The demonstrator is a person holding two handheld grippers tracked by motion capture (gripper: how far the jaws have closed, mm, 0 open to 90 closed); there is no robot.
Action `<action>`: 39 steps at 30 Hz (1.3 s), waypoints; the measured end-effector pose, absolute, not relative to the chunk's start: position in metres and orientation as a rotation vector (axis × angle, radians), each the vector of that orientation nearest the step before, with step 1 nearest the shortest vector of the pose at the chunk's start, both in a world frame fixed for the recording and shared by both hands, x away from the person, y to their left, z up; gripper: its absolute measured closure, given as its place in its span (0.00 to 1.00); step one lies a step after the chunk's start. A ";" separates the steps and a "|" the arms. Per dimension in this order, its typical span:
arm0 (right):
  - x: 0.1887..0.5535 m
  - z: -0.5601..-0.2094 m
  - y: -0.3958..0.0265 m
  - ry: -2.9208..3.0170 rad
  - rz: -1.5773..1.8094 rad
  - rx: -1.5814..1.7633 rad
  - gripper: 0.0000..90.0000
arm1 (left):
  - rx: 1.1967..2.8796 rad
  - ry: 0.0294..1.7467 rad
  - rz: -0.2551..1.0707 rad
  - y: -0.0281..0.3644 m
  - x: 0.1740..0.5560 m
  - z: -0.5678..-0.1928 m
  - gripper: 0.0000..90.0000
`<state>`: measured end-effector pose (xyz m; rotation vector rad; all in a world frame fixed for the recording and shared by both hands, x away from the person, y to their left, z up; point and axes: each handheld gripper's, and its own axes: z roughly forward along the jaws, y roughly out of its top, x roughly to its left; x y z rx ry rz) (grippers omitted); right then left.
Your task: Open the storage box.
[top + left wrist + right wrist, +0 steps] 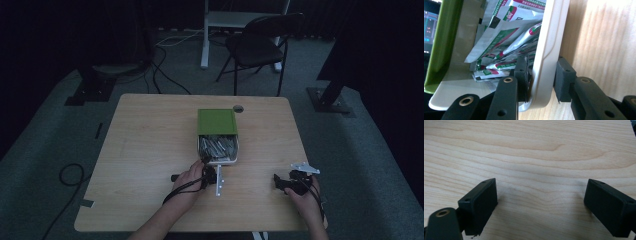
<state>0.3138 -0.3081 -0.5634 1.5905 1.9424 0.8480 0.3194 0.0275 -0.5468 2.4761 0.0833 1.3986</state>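
Wooden table (150, 150), dim room: my left gripper (540, 80) straddles the sachet-filled box's white rim (546, 62), jaws not yet clamped; right gripper (541, 205) wide open, empty; nothing removed yet.

The box (218, 145) stands mid-table, packed with sachets (506, 47) and half covered by its green lid (216, 121), so entry is only at its near end. There the left gripper (540, 82) straddles the near wall (546, 50). Bare table (529, 152) lies open around the right gripper (541, 207).
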 end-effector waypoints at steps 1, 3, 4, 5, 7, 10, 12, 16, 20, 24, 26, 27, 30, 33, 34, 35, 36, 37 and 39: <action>0.314 -0.563 -0.308 1.942 0.848 1.591 0.12 | 2.462 0.089 1.401 0.028 0.318 -0.547 0.77; 0.314 -0.563 -0.308 1.943 0.847 1.591 0.12 | 2.472 0.082 1.402 0.028 0.316 -0.546 0.77; 0.314 -0.563 -0.308 1.943 0.847 1.591 0.12 | 2.471 0.077 1.406 0.028 0.315 -0.546 0.77; 0.314 -0.563 -0.308 1.943 0.847 1.591 0.12 | 2.484 0.076 1.402 0.028 0.314 -0.546 0.77; 0.314 -0.563 -0.308 1.943 0.847 1.591 0.12 | 2.474 0.078 1.396 0.028 0.311 -0.546 0.77; 0.314 -0.563 -0.308 1.943 0.846 1.590 0.12 | 2.470 0.086 1.386 0.028 0.308 -0.546 0.77; 0.314 -0.563 -0.308 1.943 0.847 1.590 0.13 | 2.467 0.084 1.381 0.028 0.305 -0.545 0.77; 0.313 -0.563 -0.308 1.948 0.854 1.581 0.15 | 2.476 0.078 1.375 0.028 0.301 -0.545 0.77; 0.313 -0.563 -0.308 1.948 0.853 1.581 0.15 | 2.476 0.081 1.367 0.030 0.296 -0.545 0.77; 0.313 -0.563 -0.308 1.948 0.853 1.582 0.15 | 2.485 0.071 1.363 0.029 0.290 -0.543 0.77; 0.313 -0.563 -0.308 1.947 0.853 1.583 0.14 | 2.479 0.075 1.356 0.029 0.287 -0.544 0.77; 0.313 -0.563 -0.308 1.947 0.852 1.584 0.14 | 2.493 0.072 1.356 0.030 0.286 -0.544 0.77; 0.313 -0.563 -0.308 1.947 0.851 1.585 0.14 | 2.501 0.085 1.339 0.032 0.283 -0.543 0.77; 0.313 -0.563 -0.308 1.947 0.851 1.585 0.14 | 2.493 0.093 1.325 0.032 0.278 -0.542 0.76; 0.313 -0.563 -0.308 1.947 0.851 1.585 0.14 | 2.494 0.089 1.323 0.032 0.276 -0.542 0.76; 0.313 -0.563 -0.308 1.947 0.850 1.585 0.14 | 2.489 0.091 1.314 0.031 0.274 -0.542 0.76; 0.313 -0.563 -0.308 1.947 0.851 1.584 0.14 | 2.491 0.090 1.312 0.031 0.273 -0.543 0.76; 0.313 -0.563 -0.308 1.947 0.851 1.584 0.14 | 2.491 0.093 1.312 0.031 0.273 -0.543 0.76; 0.313 -0.563 -0.308 1.947 0.851 1.585 0.14 | 2.511 0.086 1.318 0.031 0.271 -0.544 0.76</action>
